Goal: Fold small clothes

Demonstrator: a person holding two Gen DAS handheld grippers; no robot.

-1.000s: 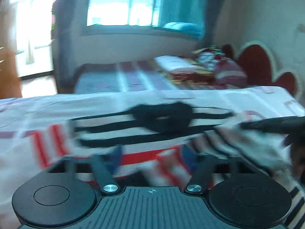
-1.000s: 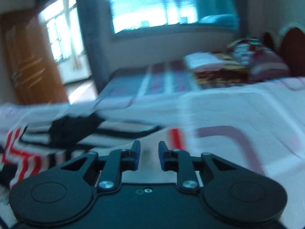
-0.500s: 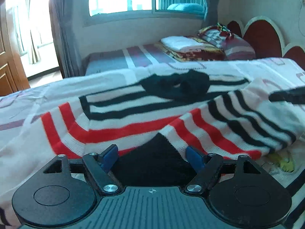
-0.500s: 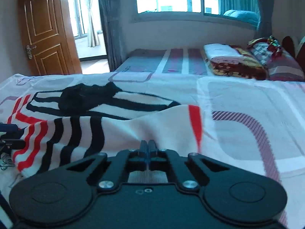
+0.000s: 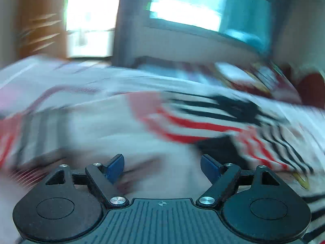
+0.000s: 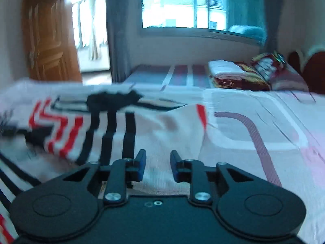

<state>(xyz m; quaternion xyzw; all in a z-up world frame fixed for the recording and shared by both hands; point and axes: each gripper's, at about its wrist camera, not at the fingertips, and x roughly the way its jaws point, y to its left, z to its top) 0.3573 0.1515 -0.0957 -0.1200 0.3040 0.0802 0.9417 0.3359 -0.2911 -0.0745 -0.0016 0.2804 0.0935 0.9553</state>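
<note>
A small white garment [image 6: 121,134] with red and black stripes and a black collar lies on the bed, one side folded over its middle. In the blurred left wrist view the garment [image 5: 213,126] lies ahead and to the right. My left gripper [image 5: 162,166] is open and empty over the bedsheet, left of the garment. My right gripper [image 6: 156,167] is open and empty, its fingertips just above the folded part's near edge.
The bedsheet [image 6: 254,142] is white with purple and pink shapes. A second bed [image 6: 178,75] with folded blankets and pillows [image 6: 243,75] stands behind. A wooden door [image 6: 48,38] is at far left, a window behind.
My right gripper was shut on the garment's folded edge and has opened and let it go. My left gripper, still open, has swung left and away from the garment.
</note>
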